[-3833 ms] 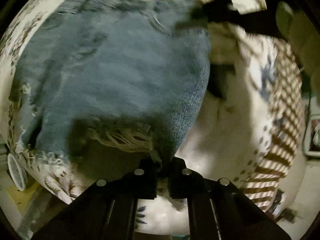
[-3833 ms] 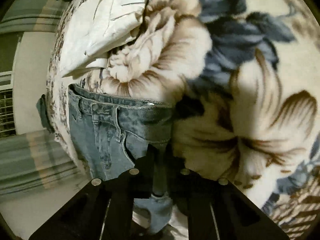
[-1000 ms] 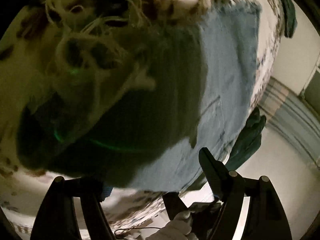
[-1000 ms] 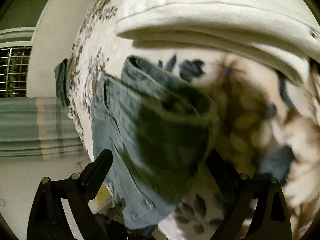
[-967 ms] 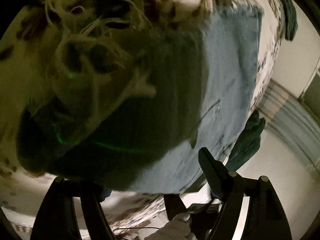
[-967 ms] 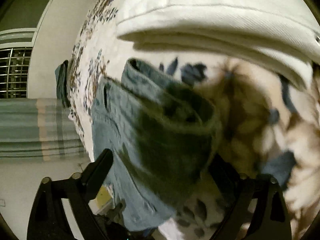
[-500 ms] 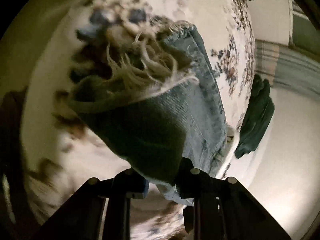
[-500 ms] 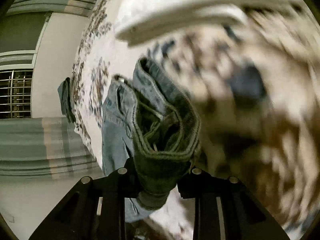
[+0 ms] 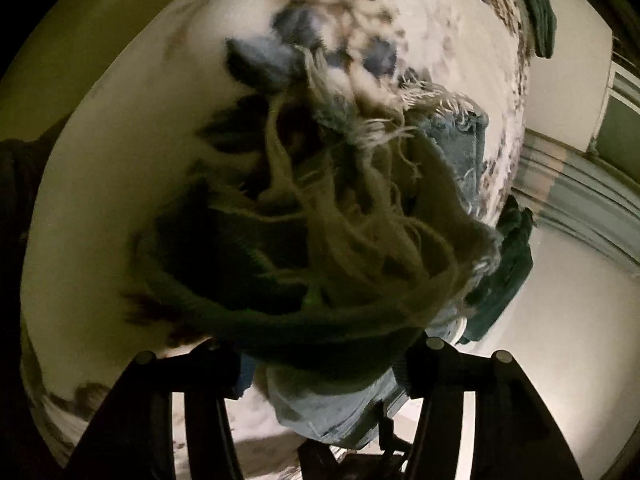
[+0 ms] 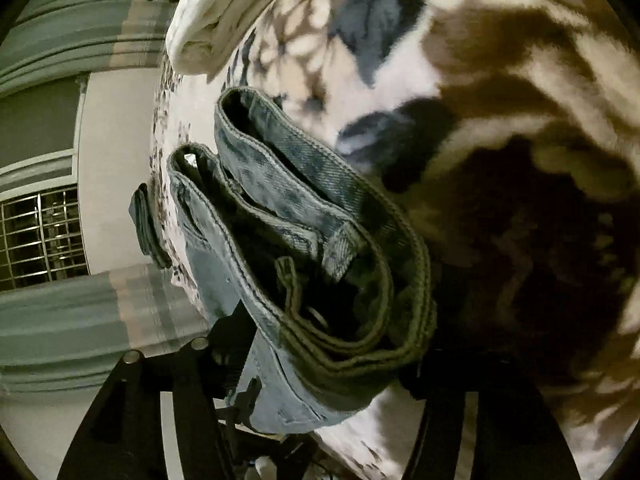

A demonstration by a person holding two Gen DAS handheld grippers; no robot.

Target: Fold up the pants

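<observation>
Left tool [image 9: 320, 356]: jaws spread, frayed hem of the denim pants [image 9: 340, 240] bunched between them, contact not discernible. Right tool [image 10: 320, 364]: jaws spread, folded waistband of the pants [image 10: 320, 264] lodged between. Pants laid on the floral blanket [image 10: 500, 100]; white folded garment [image 10: 224, 12] noted beyond.

Both of your views are dim and yellow-tinted, with black vignette corners and strong fisheye bending at the rims. In your left wrist view the frayed hem of the pants [image 9: 352, 216] sits too close to focus and smears into blur, deep in shadow, while the wall [image 9: 560, 320] at right glares pale. In your right wrist view the waistband is fairly sharp, but the floral blanket [image 10: 500, 80] blurs, and a heavy shadow falls across its right side.
</observation>
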